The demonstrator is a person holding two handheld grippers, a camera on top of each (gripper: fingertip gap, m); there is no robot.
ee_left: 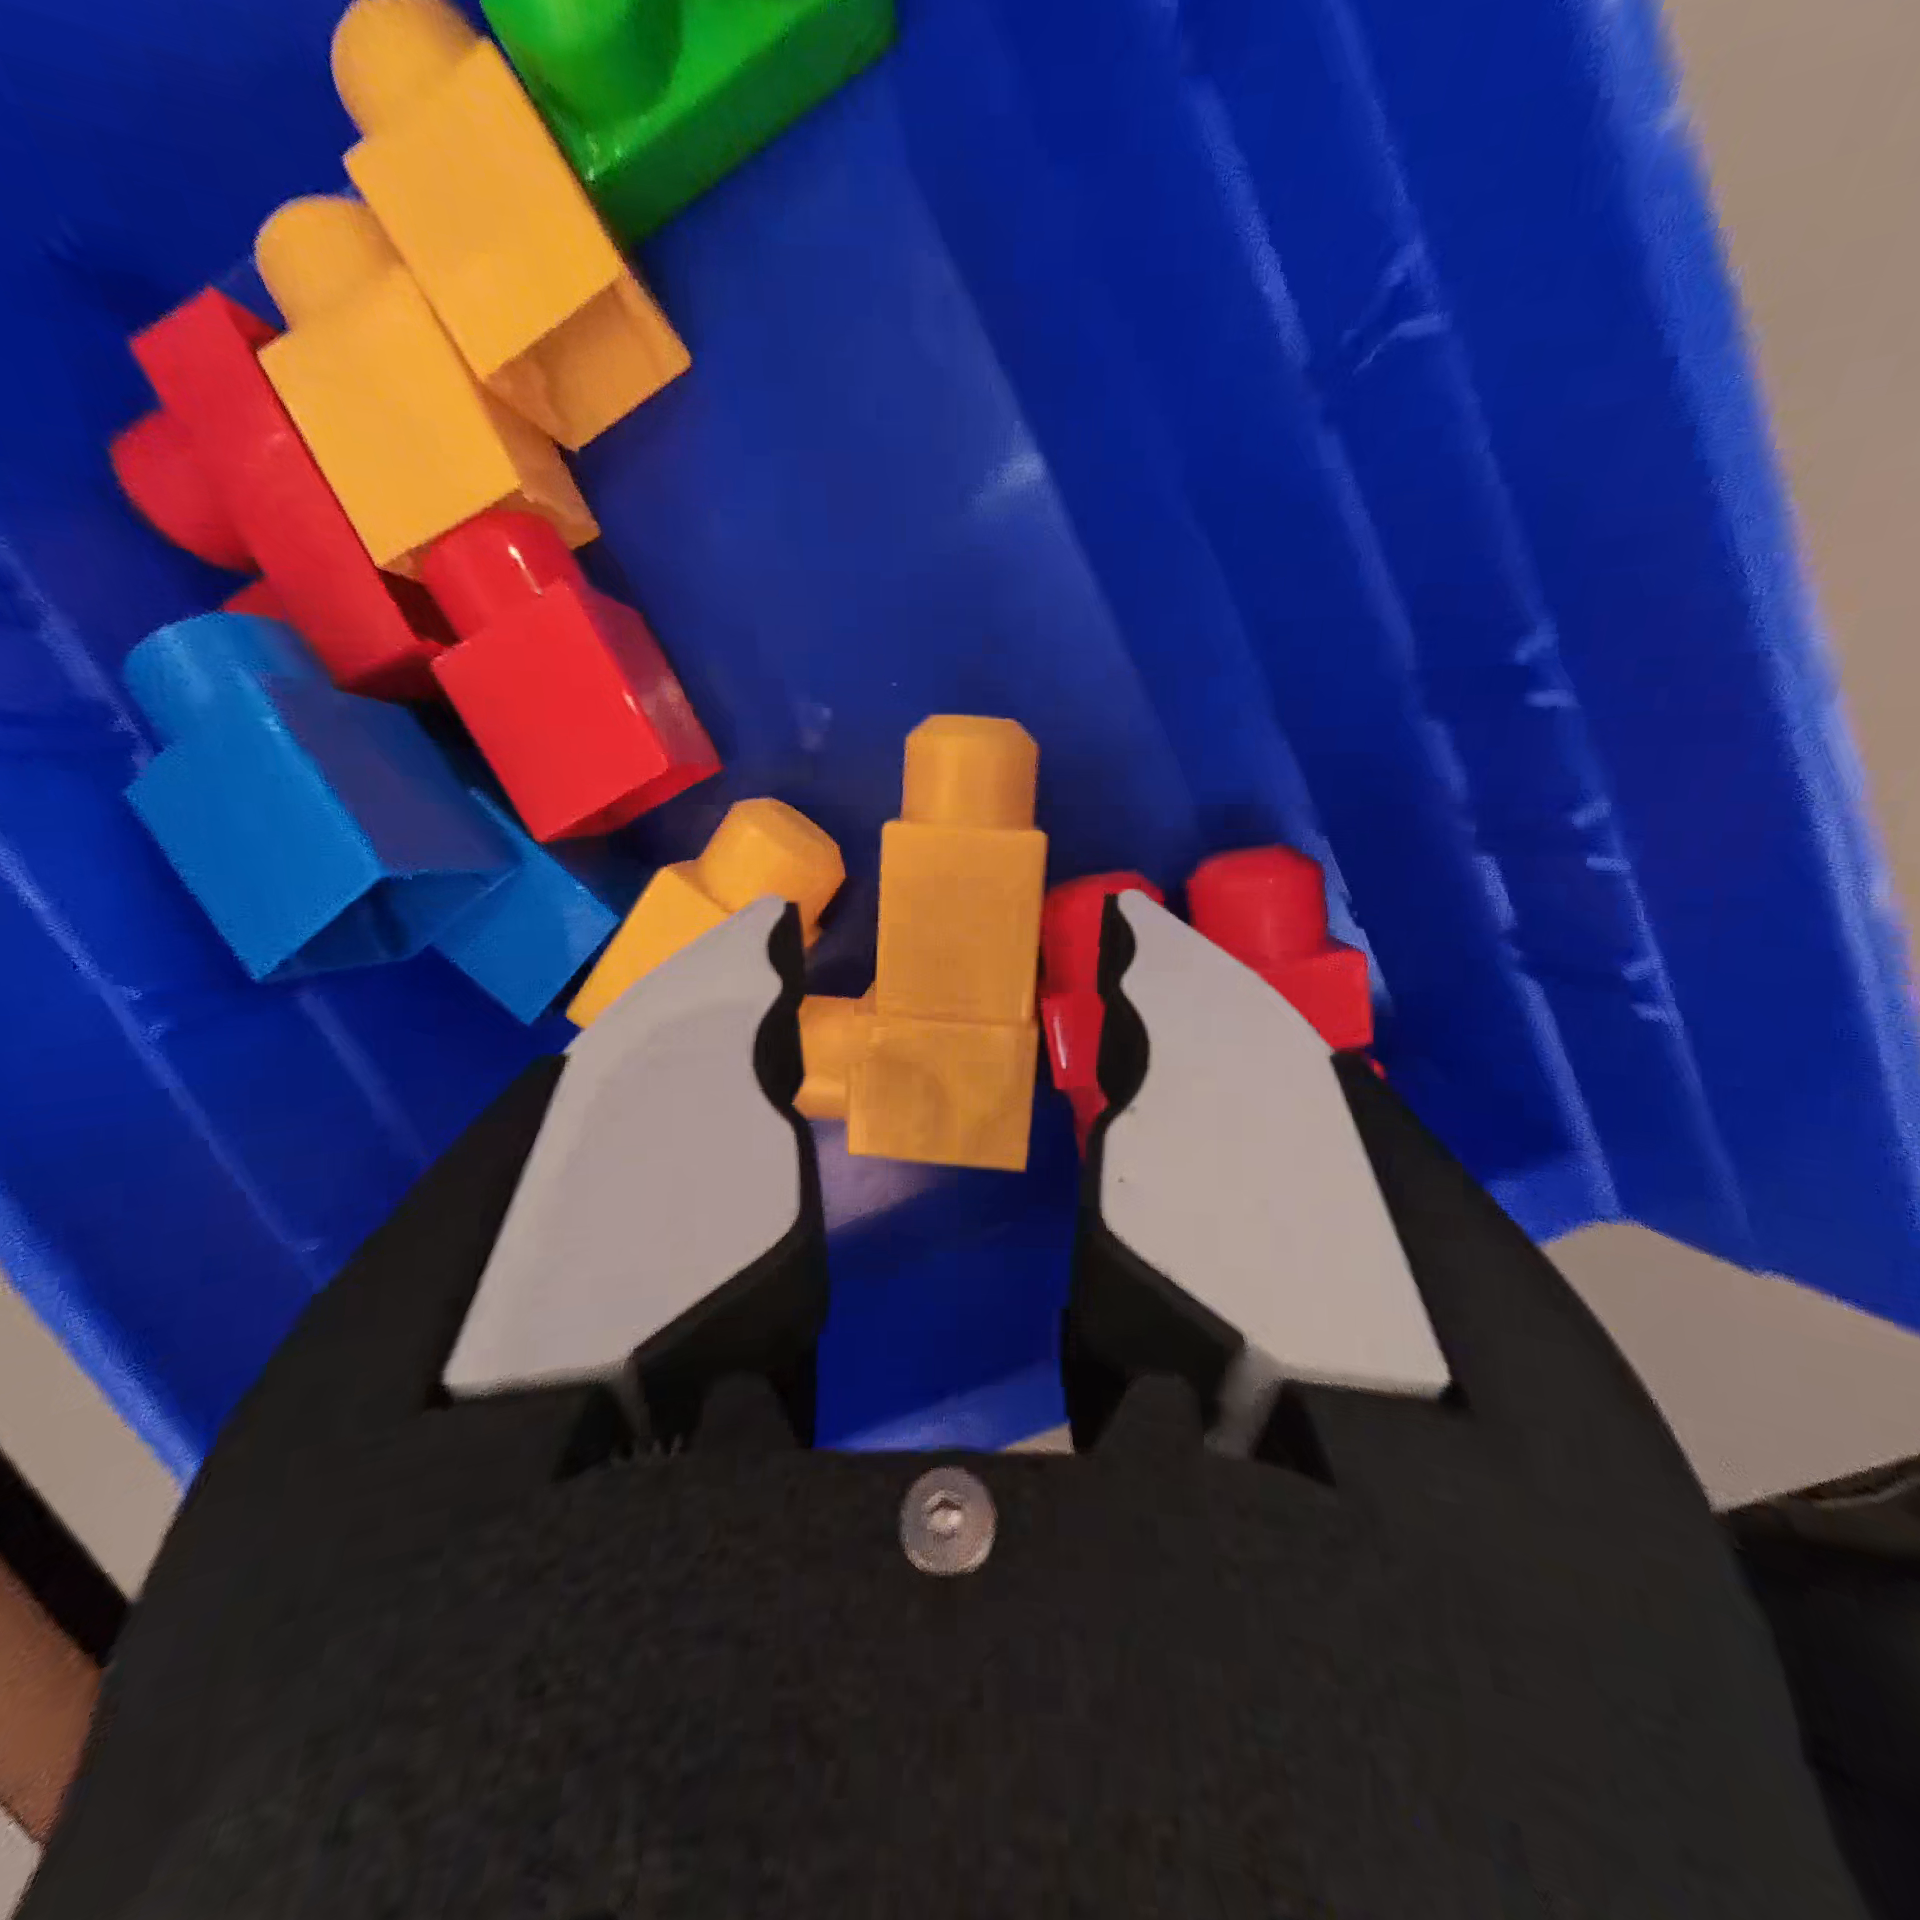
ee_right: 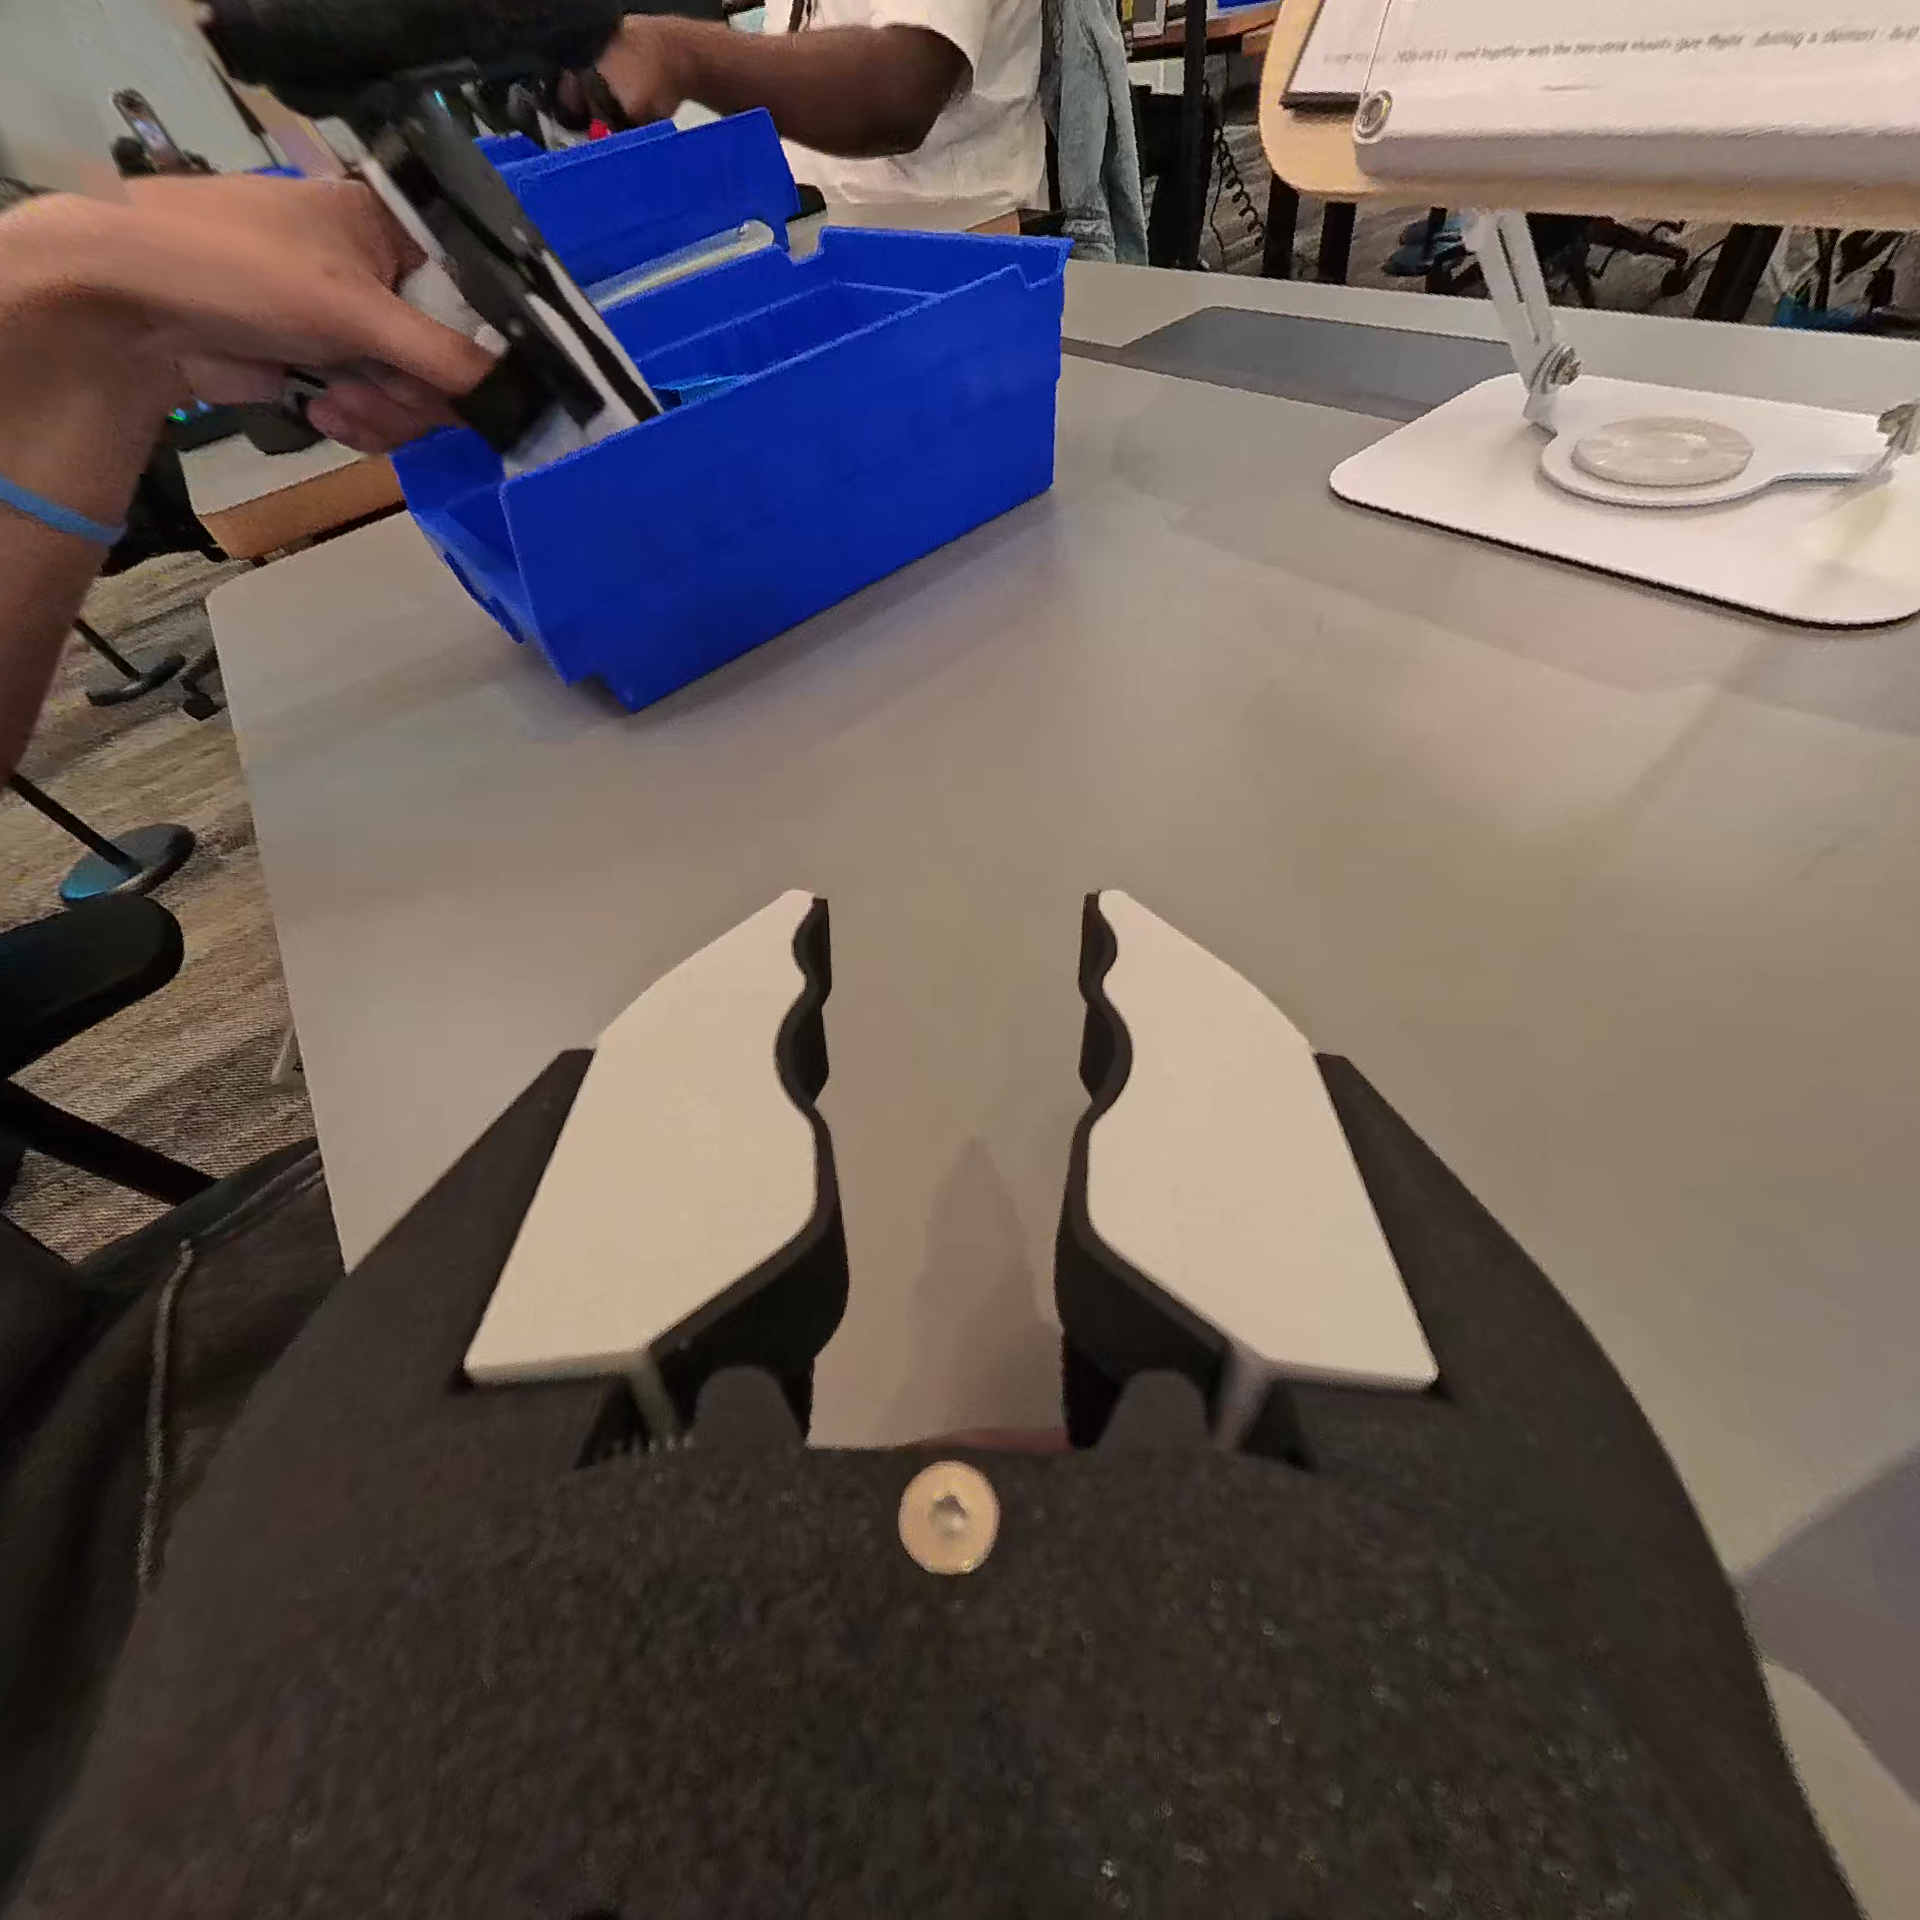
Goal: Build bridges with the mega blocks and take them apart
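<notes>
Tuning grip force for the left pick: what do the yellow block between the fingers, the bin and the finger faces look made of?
Yellow block: looks like hard moulded plastic, smooth, slight sheen.
Blue bin: looks like rigid plastic, glossy, with ribbed walls that catch highlights.
Left hand-held gripper finger faces: flat matt grey plates, plastic or painted metal, cannot tell; the black scalloped inner edges may be rubbery.

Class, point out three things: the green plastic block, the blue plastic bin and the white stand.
green plastic block [ee_left: 686, 94], left wrist view, side face.
blue plastic bin [ee_right: 790, 520], right wrist view, front wall.
white stand [ee_right: 1475, 520], right wrist view, base plate.
</notes>
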